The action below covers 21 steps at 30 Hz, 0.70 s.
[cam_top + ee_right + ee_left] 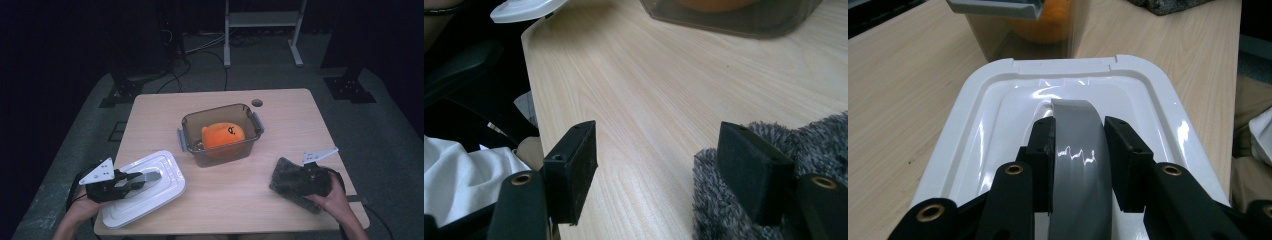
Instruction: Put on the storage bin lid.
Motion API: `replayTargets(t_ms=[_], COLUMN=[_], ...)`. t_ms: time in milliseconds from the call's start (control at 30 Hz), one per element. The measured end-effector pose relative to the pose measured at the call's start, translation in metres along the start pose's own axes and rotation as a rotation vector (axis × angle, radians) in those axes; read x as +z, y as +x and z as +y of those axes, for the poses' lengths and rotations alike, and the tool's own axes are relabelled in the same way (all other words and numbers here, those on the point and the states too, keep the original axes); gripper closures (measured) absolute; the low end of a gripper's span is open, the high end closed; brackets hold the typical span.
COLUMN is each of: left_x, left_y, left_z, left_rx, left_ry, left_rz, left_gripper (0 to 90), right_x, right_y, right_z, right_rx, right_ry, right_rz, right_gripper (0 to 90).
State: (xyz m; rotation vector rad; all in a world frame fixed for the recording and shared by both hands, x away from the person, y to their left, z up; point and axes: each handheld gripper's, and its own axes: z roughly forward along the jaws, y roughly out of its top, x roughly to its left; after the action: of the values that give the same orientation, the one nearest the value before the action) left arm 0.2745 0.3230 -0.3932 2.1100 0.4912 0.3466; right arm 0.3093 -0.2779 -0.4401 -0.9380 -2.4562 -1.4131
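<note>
Left tool (1078,165) clamped narrow on grey handle (1077,150) of white lid (998,110), lid tilted off bench (280,110) at near-left corner. Box (220,131) ahead of left tool, open, orange toy (222,135) inside. Judgement: toy packed, lid gripped; placing lid on box and latching left. Right tool (659,165) jaws wide, holding nothing, one jaw over grey fuzzy cloth (824,140).

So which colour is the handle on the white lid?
Grey. The handle on the lid shows best in the left gripper view.
</note>
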Motion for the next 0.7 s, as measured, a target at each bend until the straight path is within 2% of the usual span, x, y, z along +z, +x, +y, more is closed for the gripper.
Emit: replayTargets(t_ms=[267, 533, 700], left_x=[-0.011, -0.020, -0.025], left_y=[0.000, -0.002, -0.002], left_z=[0.009, 0.018, 0.024], left_rx=[0.005, 0.010, 0.015], left_ry=[-0.008, -0.033, -0.030], left_rz=[0.010, 0.003, 0.007], left_gripper=[66.6, 66.6, 66.6], right_x=[0.000, 0.000, 0.001], right_y=[0.000, -0.001, -0.002], right_z=[0.000, 0.000, -0.001], right_rx=[0.003, 0.004, 0.007], right_ry=[0.003, 0.005, 0.008], right_rz=[-0.002, -0.002, -0.002], right_gripper=[31.7, 31.7, 31.7])
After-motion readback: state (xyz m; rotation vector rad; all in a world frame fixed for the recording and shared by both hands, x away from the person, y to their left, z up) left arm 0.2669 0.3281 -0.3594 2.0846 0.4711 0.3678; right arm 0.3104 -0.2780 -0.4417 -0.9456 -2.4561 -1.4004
